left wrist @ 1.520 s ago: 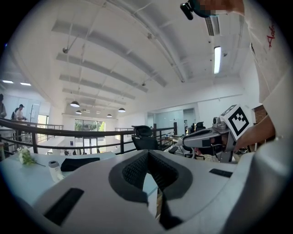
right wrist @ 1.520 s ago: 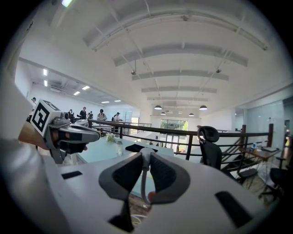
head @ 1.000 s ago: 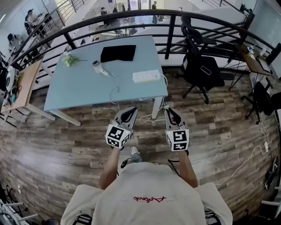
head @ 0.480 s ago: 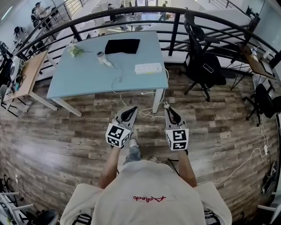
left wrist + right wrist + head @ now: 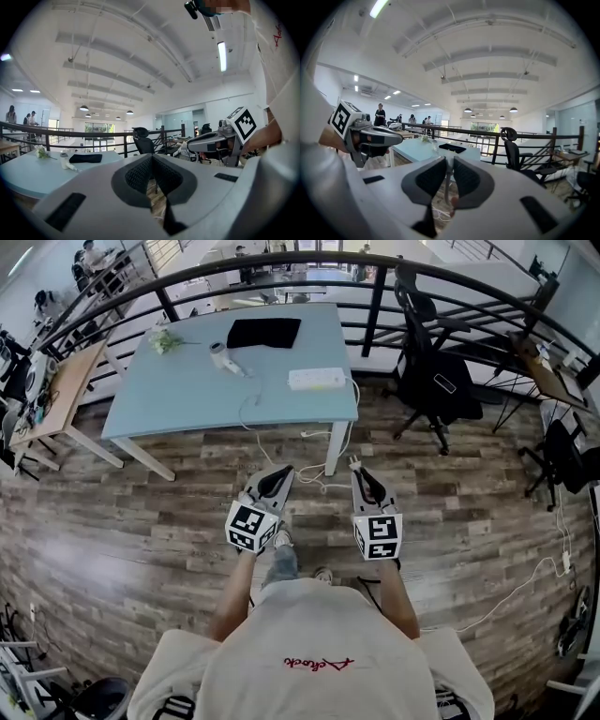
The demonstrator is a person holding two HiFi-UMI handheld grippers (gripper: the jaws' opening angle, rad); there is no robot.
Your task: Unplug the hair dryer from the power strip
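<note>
Head view showed the hair dryer (image 5: 222,356) lying at the far left of the blue counter (image 5: 178,409), just beside a black cloth (image 5: 263,332). The white power strip (image 5: 317,379) lay to its right, near the counter's right edge. A thin cord (image 5: 246,411) ran from the dryer toward the near edge, but it was too small to tell whether its plug sat in the strip. The left gripper (image 5: 279,472) and right gripper (image 5: 362,472) hung over the wood floor (image 5: 141,521), well apart from the counter. That fitted either a plug waiting in its socket or one already pulled.

Left gripper view showed that gripper clenched, with nothing between its jaws and the dryer far off at left.

Right gripper view showed its jaws a little apart and empty, with the counter far ahead.

If the plug was seated, a clean pull would likely need a grip on the plug body, not the cord. The light strip would also need pinning down so it did not lift or slide.
</note>
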